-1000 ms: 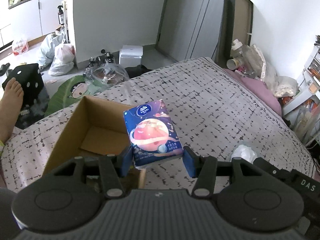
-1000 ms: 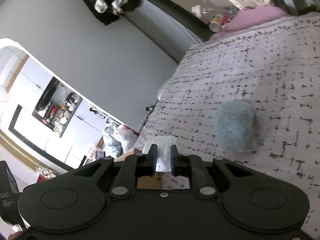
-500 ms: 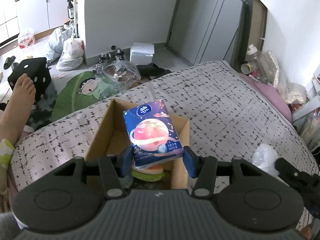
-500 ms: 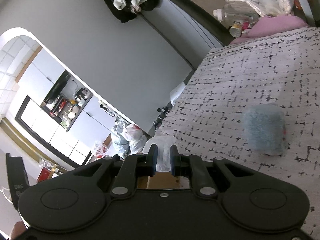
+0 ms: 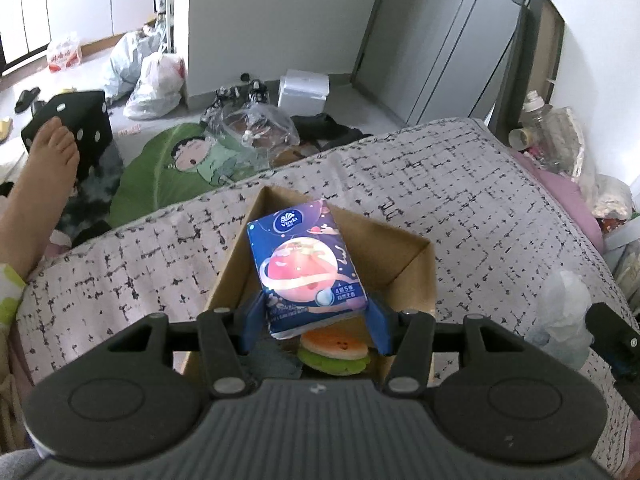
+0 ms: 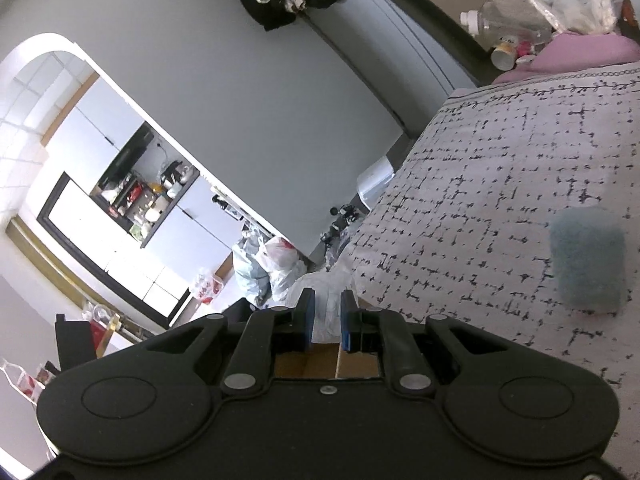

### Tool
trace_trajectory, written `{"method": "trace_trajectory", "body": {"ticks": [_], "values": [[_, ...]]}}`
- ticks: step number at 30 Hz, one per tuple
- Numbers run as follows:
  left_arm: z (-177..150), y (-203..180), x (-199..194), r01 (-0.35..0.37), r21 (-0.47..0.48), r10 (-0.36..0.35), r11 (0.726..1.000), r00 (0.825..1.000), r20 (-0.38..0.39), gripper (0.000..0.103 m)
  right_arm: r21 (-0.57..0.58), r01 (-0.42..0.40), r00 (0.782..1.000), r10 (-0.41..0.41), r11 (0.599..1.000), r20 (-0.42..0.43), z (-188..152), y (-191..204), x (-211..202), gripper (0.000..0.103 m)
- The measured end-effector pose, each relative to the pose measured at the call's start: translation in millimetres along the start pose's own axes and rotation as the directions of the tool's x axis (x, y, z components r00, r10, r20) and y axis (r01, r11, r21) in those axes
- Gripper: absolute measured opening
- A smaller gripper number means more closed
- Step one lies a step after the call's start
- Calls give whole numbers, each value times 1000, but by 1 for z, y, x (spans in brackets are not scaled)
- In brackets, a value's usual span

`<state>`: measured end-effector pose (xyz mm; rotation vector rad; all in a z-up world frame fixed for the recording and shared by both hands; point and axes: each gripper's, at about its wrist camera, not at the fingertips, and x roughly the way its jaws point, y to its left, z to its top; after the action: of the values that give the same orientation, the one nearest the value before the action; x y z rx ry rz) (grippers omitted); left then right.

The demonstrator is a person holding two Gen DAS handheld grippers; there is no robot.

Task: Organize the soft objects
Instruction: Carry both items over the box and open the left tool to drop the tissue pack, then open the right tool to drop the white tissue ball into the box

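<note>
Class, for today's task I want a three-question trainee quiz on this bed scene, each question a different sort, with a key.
1. True or false: the left hand-held gripper grips a blue tissue pack with a planet print.
2. What does the right hand-held gripper hold? A) a white crumpled plastic bag B) a black sock C) a red apple
3. Fill in: the tissue pack hangs over the open brown cardboard ___.

Key: 1 true; 2 A; 3 box

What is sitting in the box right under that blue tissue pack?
In the left wrist view, a burger-shaped plush toy lies in the cardboard box beneath the tissue pack.
</note>
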<state>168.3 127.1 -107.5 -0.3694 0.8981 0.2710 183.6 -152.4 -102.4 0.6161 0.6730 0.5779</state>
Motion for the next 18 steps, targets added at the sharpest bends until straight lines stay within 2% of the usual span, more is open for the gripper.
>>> {"method": "trace_trajectory", "body": {"ticks": [11,16,18], "values": [[-1,12,9,-3,-23,3,1000,1000,-1,53,-32,-15,998,13,999,-59,-16,35,45,13],[0,19,10,1,-45,-1,999,1000,1,54,-31,3,996,-6,1000,-87,-25,43,62,14],[1,24,11,2,-62,-2,998,1000,-3,54,-21,19,995,-21,1000,-102,-27,43,65,19]]}}
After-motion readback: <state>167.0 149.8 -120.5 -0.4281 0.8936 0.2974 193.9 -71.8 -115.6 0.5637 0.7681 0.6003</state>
